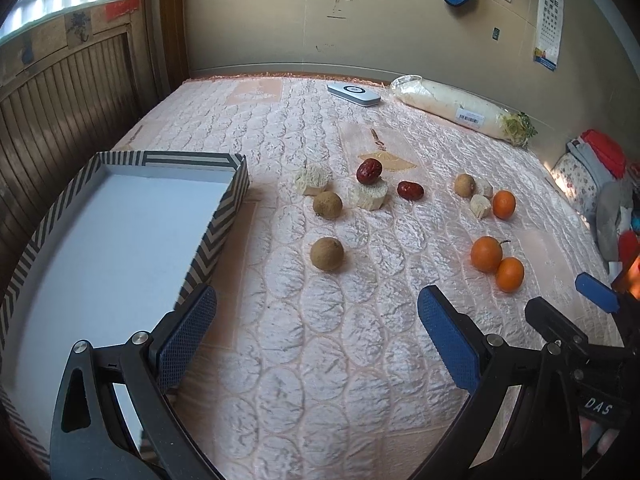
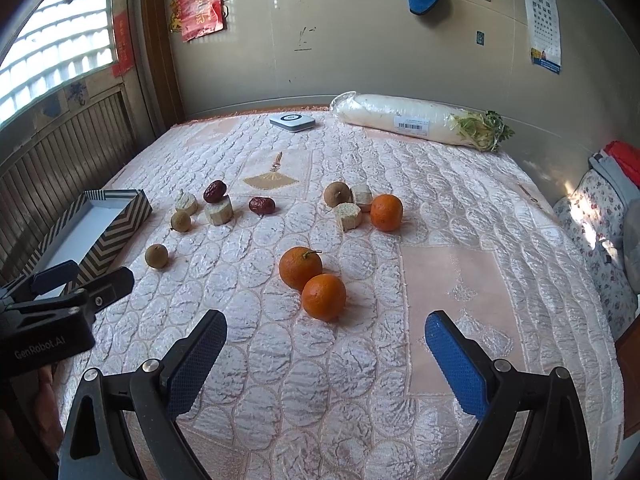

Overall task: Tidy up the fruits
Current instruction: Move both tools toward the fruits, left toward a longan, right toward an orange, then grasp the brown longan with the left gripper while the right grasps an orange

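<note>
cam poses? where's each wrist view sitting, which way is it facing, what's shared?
Left wrist: low over the bedspread's left side beside the striped box, facing the far wall; own open left gripper shows.
Right wrist: further right, same heading, open right gripper behind two touching oranges.
Shared: scattered fruit, wrapped radish, each other's gripper.

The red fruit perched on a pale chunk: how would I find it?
Start at the striped box on the bed's left. Just beyond it lie brown balls and pale chunks. One dark red fruit sits atop a chunk; its twin lies flat on the quilt.
</note>
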Tool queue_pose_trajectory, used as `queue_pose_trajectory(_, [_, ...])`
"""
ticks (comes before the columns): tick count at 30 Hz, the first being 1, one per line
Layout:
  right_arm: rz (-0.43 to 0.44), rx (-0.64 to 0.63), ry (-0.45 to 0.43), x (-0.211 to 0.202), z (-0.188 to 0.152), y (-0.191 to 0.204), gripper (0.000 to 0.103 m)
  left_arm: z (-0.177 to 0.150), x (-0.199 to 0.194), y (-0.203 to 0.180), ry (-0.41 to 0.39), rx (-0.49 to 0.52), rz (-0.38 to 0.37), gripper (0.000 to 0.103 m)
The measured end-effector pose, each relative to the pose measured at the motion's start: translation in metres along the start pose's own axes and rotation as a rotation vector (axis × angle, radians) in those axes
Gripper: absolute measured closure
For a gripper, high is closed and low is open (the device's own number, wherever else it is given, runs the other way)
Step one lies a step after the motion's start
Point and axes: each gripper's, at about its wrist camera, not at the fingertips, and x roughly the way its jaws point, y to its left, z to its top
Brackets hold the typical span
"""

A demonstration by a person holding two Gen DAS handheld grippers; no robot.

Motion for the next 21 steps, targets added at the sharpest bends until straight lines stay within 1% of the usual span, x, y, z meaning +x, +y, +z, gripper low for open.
queue_pose_trajectory(3, [-0.002,-0.019,-0.007,0.0,-0.001,0.001,0.004,0.002,0.002,0.005,0.018,0.033,-0.011,0.002])
queue_pose_trajectory(5, [0.012,-0.016,-0.006,0.002,-0.001,0.001,0.014,0.004,0.005,0.004,0.027,0.04,-0.011,0.002])
queue_pose_trajectory(7, [0.031,-0.006,0.01,0.007,-0.001,-0.001,0.016,0.006,0.011,0.002,0.039,0.042,-0.015,0.002])
queue_pose_trajectory(9, [0.028,-0.009,0.021,0.01,-0.002,-0.002,0.016,0.01,0.018,-0.001,0.05,0.047,-0.013,0.002])
queue_pose_trajectory(12, [0.04,-0.006,0.02,0.01,-0.003,-0.005,0.017,0.015,0.028,-0.007,0.057,0.065,-0.002,0.002])
queue_pose_trajectory(15, [0.06,-0.008,0.017,0.011,-0.002,-0.007,0.022,0.019,0.037,-0.012,0.07,0.079,0.004,0.002])
queue_pose_trajectory(19, [0.084,0.006,0.035,0.021,-0.001,-0.013,0.026,0.023,0.046,-0.014,0.082,0.081,0.011,0.002])
queue_pose_trajectory(21, [0.101,0.007,0.037,0.027,0.002,-0.015,0.03,0.024,0.051,-0.015,0.089,0.079,0.014,0.002])
